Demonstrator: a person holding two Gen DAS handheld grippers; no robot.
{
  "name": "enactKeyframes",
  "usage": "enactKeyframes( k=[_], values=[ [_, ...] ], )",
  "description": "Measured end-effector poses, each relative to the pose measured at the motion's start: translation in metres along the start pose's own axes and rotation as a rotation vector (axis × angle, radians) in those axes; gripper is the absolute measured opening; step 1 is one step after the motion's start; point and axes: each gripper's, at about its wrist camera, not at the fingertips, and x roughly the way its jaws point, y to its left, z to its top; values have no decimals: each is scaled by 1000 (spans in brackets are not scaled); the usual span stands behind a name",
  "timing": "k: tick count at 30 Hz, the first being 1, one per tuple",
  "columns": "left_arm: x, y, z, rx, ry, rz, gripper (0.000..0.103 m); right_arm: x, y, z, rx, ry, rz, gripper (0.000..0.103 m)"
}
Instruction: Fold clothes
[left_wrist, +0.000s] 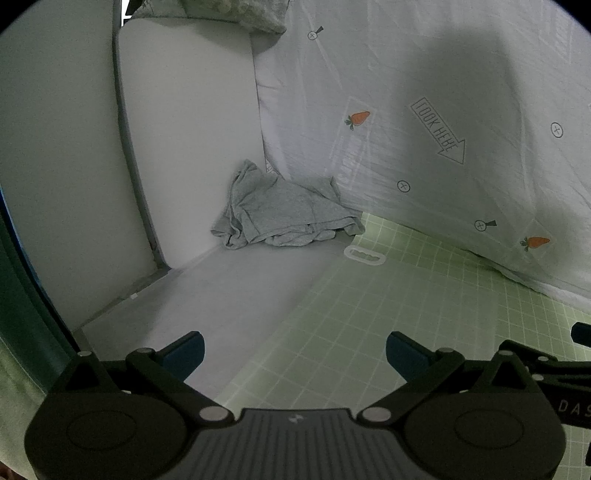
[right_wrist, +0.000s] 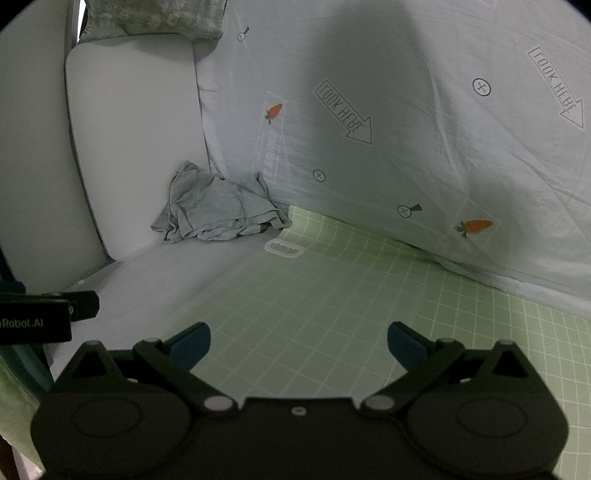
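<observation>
While well short of the crumpled grey garment (left_wrist: 284, 208), left claw (left_wrist: 295, 356) and right claw (right_wrist: 299, 345) level, side by side, both wide.

A pale green grid-lined mat (left_wrist: 388, 314) fills the lower right; a white carrot-printed quilt (left_wrist: 443, 147) rises behind it, a white cushion (left_wrist: 184, 129) upper left.

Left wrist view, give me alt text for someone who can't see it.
A crumpled grey garment lies in the far corner of a bed, against a white quilt printed with carrots and "LOOK HERE" arrows. In the foreground the open left claw hovers empty above a green gridded mat, well short of the garment.
</observation>
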Motion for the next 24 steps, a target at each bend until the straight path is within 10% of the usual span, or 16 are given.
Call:
enactKeyframes(
  k=[24],
  values=[
    [-2,-1,-4,-1,-7,3,103,-6,2,-1,-5,-6,19,103]
  ],
)
